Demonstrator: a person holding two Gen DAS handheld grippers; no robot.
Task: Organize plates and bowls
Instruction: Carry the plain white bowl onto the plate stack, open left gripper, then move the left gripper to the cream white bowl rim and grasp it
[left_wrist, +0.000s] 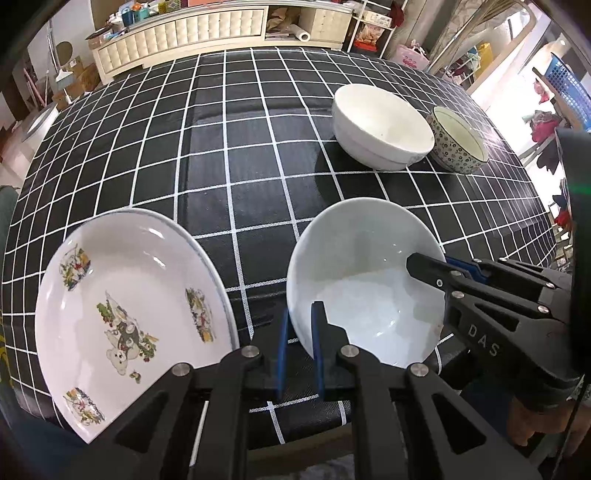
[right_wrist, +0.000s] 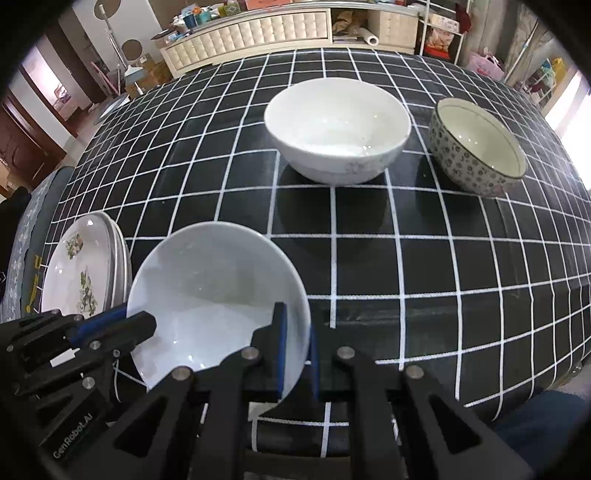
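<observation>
A shallow white bowl (left_wrist: 364, 280) (right_wrist: 214, 291) sits between both grippers near the front of the black checked table (left_wrist: 240, 155) (right_wrist: 424, 258). My left gripper (left_wrist: 300, 347) (right_wrist: 129, 319) is shut on its left rim. My right gripper (right_wrist: 297, 350) (left_wrist: 437, 264) is shut on its right rim. Whether the bowl rests on the cloth or hangs just above it I cannot tell. A stack of picture-printed plates (left_wrist: 129, 314) (right_wrist: 85, 273) lies to the left of it. Farther back stand a deep white bowl (left_wrist: 380, 125) (right_wrist: 336, 133) and a flower-patterned bowl (left_wrist: 456, 142) (right_wrist: 476, 147).
The two far bowls almost touch in the left wrist view. A cream padded cabinet (left_wrist: 177, 33) (right_wrist: 251, 29) runs behind the table. Cluttered shelves and a blue basket (left_wrist: 567, 85) stand at the right. A person's hand (left_wrist: 535, 424) holds the right gripper.
</observation>
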